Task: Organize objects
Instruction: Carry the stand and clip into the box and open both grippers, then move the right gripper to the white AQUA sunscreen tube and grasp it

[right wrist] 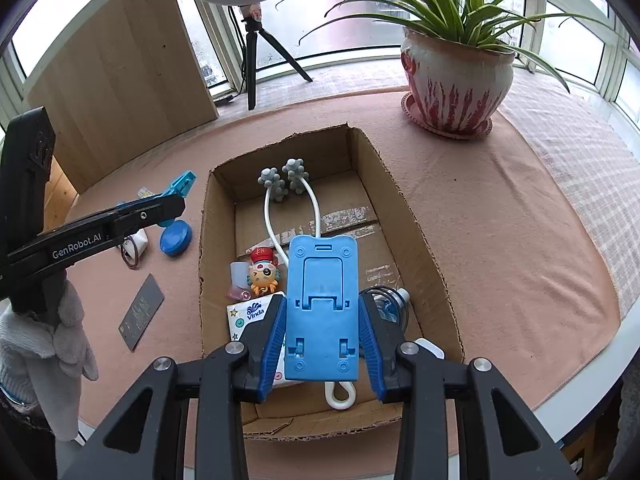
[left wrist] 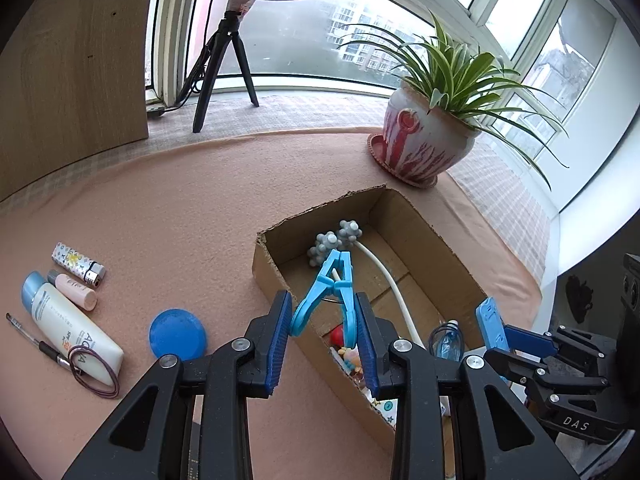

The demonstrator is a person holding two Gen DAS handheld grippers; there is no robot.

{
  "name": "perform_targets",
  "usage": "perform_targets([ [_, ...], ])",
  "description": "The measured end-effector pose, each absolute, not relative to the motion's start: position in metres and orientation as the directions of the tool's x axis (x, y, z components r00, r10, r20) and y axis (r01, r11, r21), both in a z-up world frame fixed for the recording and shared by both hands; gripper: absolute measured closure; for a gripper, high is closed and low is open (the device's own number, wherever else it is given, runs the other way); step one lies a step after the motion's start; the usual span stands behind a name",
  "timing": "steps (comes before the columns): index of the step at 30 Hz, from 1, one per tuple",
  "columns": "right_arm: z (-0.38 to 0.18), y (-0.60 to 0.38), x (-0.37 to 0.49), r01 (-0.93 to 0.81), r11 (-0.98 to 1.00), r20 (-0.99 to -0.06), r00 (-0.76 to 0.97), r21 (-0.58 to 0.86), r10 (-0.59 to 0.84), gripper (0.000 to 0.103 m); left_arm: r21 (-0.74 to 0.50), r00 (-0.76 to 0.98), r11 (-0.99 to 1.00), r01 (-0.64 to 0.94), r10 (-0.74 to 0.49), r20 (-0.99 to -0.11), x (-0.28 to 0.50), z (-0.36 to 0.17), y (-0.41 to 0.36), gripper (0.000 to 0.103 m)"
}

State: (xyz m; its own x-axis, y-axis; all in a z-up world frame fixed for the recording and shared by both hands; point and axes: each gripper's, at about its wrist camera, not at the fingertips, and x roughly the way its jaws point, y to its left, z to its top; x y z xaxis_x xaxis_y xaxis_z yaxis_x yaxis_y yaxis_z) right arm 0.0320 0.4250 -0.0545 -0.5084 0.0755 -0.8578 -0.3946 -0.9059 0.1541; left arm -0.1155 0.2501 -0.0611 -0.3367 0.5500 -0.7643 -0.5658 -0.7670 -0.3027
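The left tool [left wrist: 324,344] grips a light-blue clothes peg [left wrist: 334,292] by its handles, pads pressed on either side, held above the cardboard box [left wrist: 436,248]. The right tool [right wrist: 323,344] clamps a blue folding phone stand [right wrist: 322,308] — also over the box, which sits on the pink-covered desk [left wrist: 180,200]. Inside lie a white massager with grey knobs [right wrist: 282,182], a cartoon figurine [right wrist: 262,274] and a tissue pack [right wrist: 250,316]. Left of the box — a blue round lid [left wrist: 178,333], a sunscreen tube [left wrist: 70,328] and a lighter [left wrist: 78,264].
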Motion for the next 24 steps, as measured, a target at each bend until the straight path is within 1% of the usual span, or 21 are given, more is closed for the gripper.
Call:
perform_targets([
  [1, -0.054, 0.427, 0.033, -0.395, -0.905, -0.857, -0.510, 0.157, 0.074, 0.070, -0.303, -0.338, -0.769, -0.562, 0.548, -0.765, -0.116, -0.061, 0.254, 0.065],
  [2, -0.054, 0.429, 0.034, -0.393, -0.905, -0.853, -0.516, 0.163, 0.071, 0.070, -0.311, -0.326, -0.768, -0.560, 0.549, -0.769, -0.117, -0.063, 0.257, 0.046],
  [3, -0.053, 0.430, 0.035, -0.390, -0.905, -0.847, -0.527, 0.172, 0.066, 0.067, -0.320, -0.320, -0.766, -0.558, 0.554, -0.768, -0.117, -0.063, 0.259, 0.032],
  [4, -0.053, 0.432, 0.035, -0.387, -0.905, -0.846, -0.531, 0.179, 0.059, 0.056, -0.322, -0.328, -0.766, -0.556, 0.558, -0.762, -0.117, -0.063, 0.260, 0.031],
  [6, -0.051, 0.434, 0.037, -0.382, -0.906, -0.842, -0.537, 0.185, 0.055, 0.039, -0.313, -0.331, -0.767, -0.560, 0.554, -0.764, -0.116, -0.063, 0.263, 0.031],
  [15, -0.050, 0.433, 0.033, -0.353, -0.913, -0.834, -0.551, 0.203, 0.027, 0.038, -0.302, -0.350, -0.797, -0.522, 0.524, -0.776, -0.120, -0.067, 0.244, 0.031],
  [20, -0.050, 0.427, 0.023, -0.331, -0.918, -0.832, -0.555, 0.217, 0.004, 0.038, -0.295, -0.370, -0.835, -0.465, 0.486, -0.791, -0.131, -0.073, 0.215, 0.031],
  [24, -0.050, 0.420, 0.010, -0.309, -0.915, -0.829, -0.558, 0.260, -0.047, 0.038, -0.295, -0.390, -0.862, -0.413, 0.460, -0.797, -0.137, -0.077, 0.184, 0.031],
])
